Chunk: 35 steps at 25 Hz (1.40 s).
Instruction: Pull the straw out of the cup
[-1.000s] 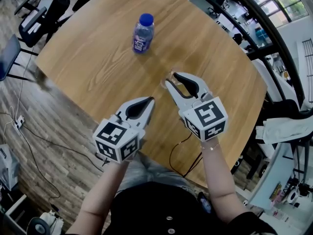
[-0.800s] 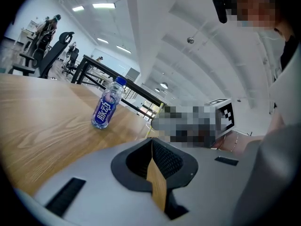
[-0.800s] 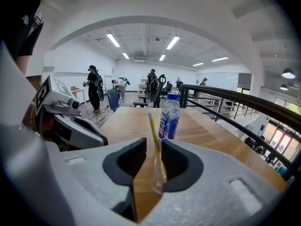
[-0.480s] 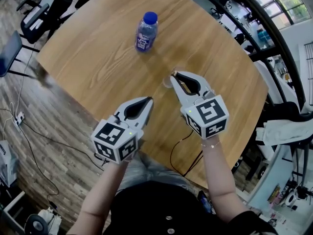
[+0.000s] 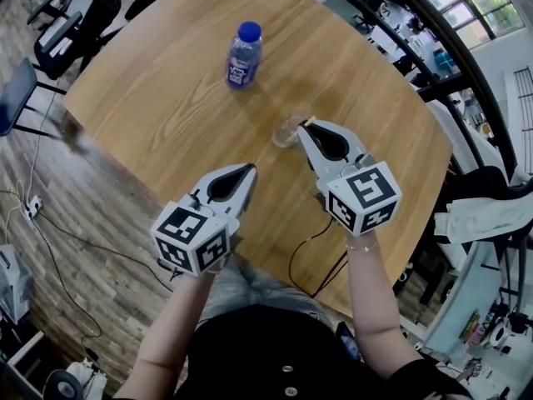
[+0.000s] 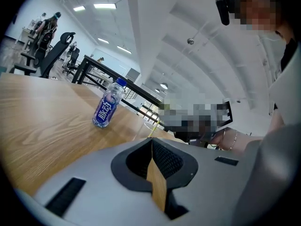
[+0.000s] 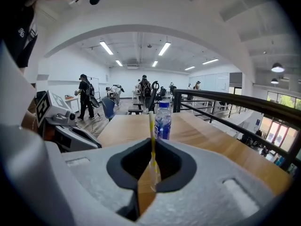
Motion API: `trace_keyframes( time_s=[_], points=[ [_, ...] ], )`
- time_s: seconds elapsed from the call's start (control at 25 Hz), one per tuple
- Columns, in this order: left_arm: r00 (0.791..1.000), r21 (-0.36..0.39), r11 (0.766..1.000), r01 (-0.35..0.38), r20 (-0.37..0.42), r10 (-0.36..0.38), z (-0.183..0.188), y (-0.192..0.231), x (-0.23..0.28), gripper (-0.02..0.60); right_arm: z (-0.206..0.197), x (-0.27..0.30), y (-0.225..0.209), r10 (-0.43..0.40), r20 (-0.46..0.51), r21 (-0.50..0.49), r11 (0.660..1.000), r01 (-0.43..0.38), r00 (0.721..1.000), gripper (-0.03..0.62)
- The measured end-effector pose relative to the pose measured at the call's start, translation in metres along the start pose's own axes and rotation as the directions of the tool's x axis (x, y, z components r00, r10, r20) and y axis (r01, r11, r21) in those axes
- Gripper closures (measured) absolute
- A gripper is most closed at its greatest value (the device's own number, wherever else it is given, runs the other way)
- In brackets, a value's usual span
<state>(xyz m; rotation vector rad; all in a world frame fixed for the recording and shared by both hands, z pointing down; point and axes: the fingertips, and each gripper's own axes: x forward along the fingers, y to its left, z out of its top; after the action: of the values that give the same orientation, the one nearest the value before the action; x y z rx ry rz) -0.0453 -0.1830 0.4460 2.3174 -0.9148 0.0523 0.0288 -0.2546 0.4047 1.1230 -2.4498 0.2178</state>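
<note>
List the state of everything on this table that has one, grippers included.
Clear plastic cup: upright on the wooden table.
Yellow-striped white straw: upright in the cup, pinched by the right gripper.
Blue-capped, purple-labelled plastic bottle: upright, cap on, untouched.
Right gripper: jaws have just been closing, now shut on the straw.
Left gripper: jaws together, empty.
</note>
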Motion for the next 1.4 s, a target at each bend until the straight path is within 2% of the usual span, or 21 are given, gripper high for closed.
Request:
trace_keyframes(
  time_s=[0.2,0.52,0.8,1.2,1.4],
  points=[
    [1.0,0.014,1.0,0.018,0.007,-0.018,0.004,-0.009,-0.002,0.563,0.011,-0.013,-0.003,-0.014,0.045,0.028,1.0,0.013,0.999,0.571],
    [0.995,0.041,0.995,0.095,-0.006,-0.095,0.005,-0.036,-0.002,0.563,0.03,-0.036,-0.012,-0.06,0.134,0.161,0.986,0.038,0.989,0.571],
    [0.994,0.058,0.992,0.108,-0.011,-0.108,0.009,-0.051,-0.005,0.563,0.044,-0.06,-0.015,-0.112,0.197,0.226,0.972,0.066,0.974,0.571],
    [0.992,0.09,0.988,0.128,-0.013,-0.128,0.011,-0.074,-0.01,0.563,0.057,-0.087,-0.018,-0.157,0.261,0.236,0.967,0.094,0.952,0.572],
    [0.989,0.102,0.983,0.151,-0.024,-0.149,0.009,-0.086,-0.012,0.563,0.074,-0.101,-0.021,-0.169,0.329,0.246,0.965,0.089,0.929,0.572]
  ],
)
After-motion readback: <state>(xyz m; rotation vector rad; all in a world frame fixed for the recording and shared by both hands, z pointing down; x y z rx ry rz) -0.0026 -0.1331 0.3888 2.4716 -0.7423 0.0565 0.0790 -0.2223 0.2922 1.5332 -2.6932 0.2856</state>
